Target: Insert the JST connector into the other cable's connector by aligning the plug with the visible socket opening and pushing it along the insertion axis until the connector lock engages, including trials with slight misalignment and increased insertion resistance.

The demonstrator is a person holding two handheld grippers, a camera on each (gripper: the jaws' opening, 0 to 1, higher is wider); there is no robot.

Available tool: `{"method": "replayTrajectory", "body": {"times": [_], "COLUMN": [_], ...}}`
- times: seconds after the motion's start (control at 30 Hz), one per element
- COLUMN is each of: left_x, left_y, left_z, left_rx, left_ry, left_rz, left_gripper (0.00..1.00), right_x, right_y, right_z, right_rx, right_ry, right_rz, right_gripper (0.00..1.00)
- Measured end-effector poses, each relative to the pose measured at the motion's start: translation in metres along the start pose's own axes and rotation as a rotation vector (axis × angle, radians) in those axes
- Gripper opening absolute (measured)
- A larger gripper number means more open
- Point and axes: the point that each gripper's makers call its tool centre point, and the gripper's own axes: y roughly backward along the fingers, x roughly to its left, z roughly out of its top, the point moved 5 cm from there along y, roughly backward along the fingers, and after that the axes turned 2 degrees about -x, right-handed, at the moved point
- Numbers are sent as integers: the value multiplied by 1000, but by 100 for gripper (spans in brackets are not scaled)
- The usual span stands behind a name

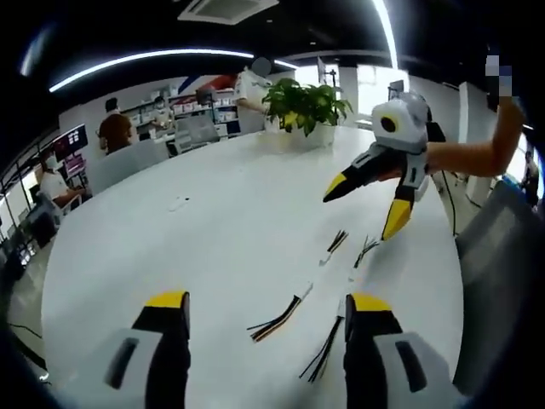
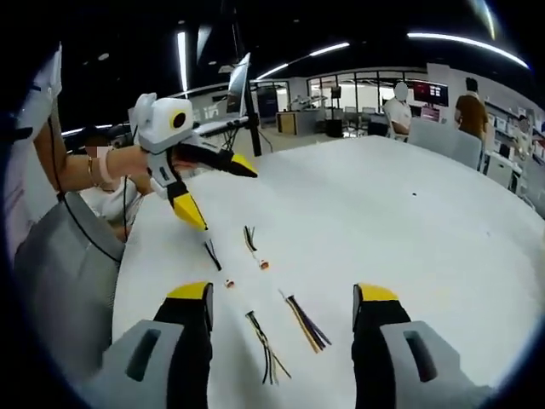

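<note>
Hovering over the white table, both grippers are spread wide and hold nothing. The left gripper points down at two cables lying between its jaws; two more cables lie farther out, under the right gripper. All four lie loose and unmated, apart from one another. The tools seem poised above the wires to choose which pair to pick up first.

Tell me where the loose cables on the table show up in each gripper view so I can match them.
Left gripper view: loose cables lie low, right of centre, trailing toward the right gripper.
Right gripper view: they lie low, centre-left, trailing toward the left gripper.
Shared landmark: the white table.
</note>
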Motion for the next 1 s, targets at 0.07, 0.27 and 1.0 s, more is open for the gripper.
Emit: {"method": "replayTrajectory", "body": {"times": [0.07, 0.27, 1.0], "left_x": [0, -1, -5], "left_y": [-3, -9, -27], "left_z": [-1, -3, -11], "left_rx": [-1, 1, 12], "left_ry": [-3, -17, -5], "left_rz": [-8, -30, -93], "left_gripper": [69, 65, 57], "right_x": [-2, -4, -3], "right_y": [-2, -7, -22], "right_z": [-2, -6, -4], "right_rx": [4, 18, -106], "right_ry": [-3, 7, 43], "right_rz": [2, 14, 127], "right_gripper": [63, 59, 36]}}
